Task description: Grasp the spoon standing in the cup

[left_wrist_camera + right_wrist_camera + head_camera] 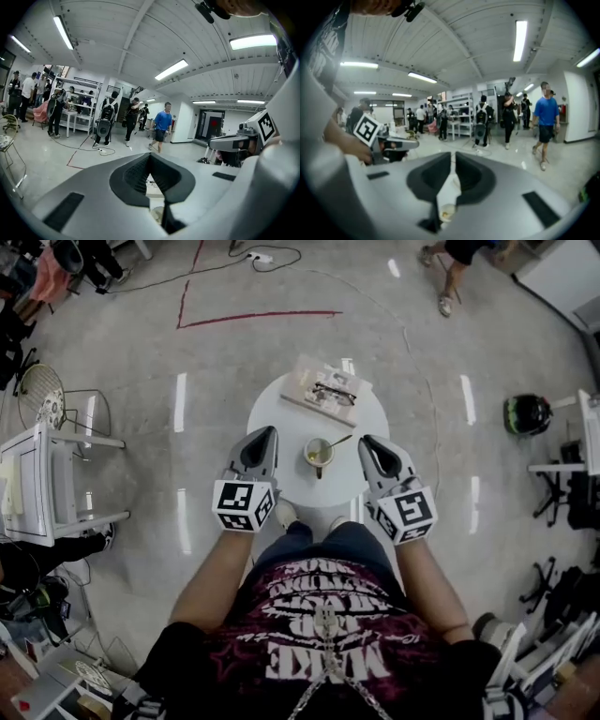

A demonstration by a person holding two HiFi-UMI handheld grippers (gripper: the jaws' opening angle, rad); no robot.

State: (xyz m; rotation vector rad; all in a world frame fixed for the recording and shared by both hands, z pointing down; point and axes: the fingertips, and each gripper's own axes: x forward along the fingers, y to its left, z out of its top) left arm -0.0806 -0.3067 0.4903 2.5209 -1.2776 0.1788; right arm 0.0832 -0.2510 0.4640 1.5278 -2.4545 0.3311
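A pale cup (319, 455) stands near the middle of the small round white table (281, 409). A spoon (339, 441) stands in the cup with its handle leaning up and to the right. My left gripper (271, 431) hangs just left of the cup with its jaws together and nothing in them. Just right of the spoon handle is my right gripper (367, 441), also shut and empty. In the right gripper view the cup (446, 212) shows low down beneath the closed jaws of the right gripper (453, 158). The left gripper (150, 157) in its own view is closed too.
An open book with eyeglasses (328, 392) lies on the table's far side. White wire chairs (56, 474) stand at the left and a helmet (527, 414) lies on the floor at the right. A person (455, 268) walks beyond the table. Cables and red tape lines cross the floor.
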